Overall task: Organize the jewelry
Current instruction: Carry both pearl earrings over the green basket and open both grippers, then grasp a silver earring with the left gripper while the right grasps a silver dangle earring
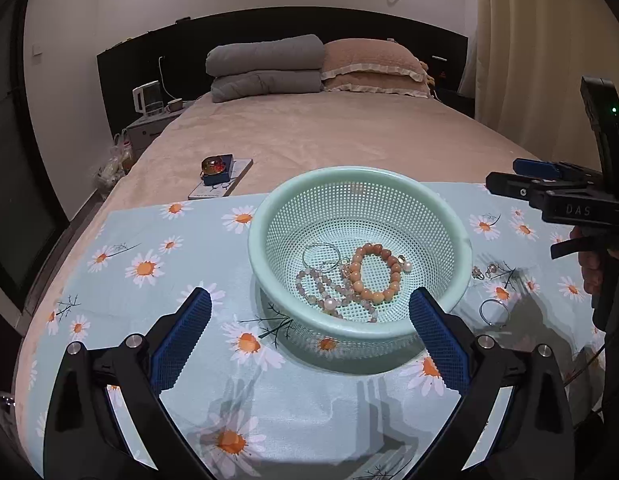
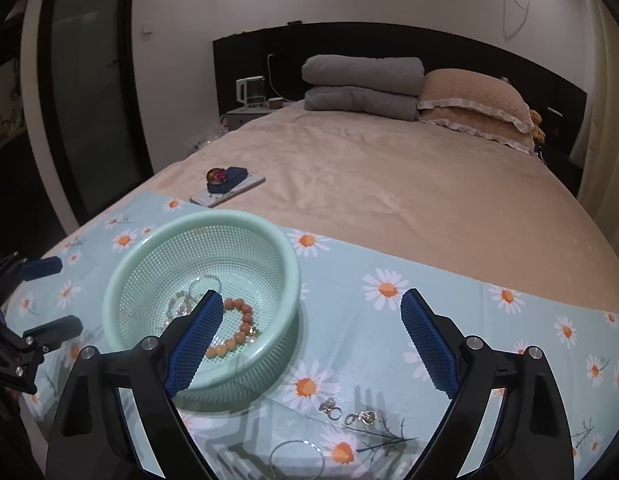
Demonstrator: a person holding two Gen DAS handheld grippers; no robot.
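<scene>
A mint green mesh basket (image 1: 269, 216) (image 2: 109, 296) stands on a daisy-print cloth (image 1: 157, 312) (image 2: 389, 320) on the bed. It holds an orange bead bracelet (image 1: 375, 276) (image 2: 239, 320), a pale bead bracelet (image 1: 329, 294), a silver bangle (image 1: 320, 256) and small pieces. On the cloth right of the basket lie a silver bangle (image 1: 494, 313) (image 2: 296, 458) and small charms (image 1: 483, 270) (image 2: 349, 410). My left gripper (image 1: 309, 316) is open and empty in front of the basket. My right gripper (image 2: 309, 320) is open and empty above the cloth; it also shows in the left wrist view (image 1: 509, 178).
A small blue box (image 1: 217, 168) (image 2: 225, 178) with a round ornament sits on a white book behind the cloth. Folded grey blankets (image 1: 265, 68) and a beige pillow (image 1: 373, 66) lie at the bed head. A nightstand with a kettle (image 1: 147, 98) stands at the left.
</scene>
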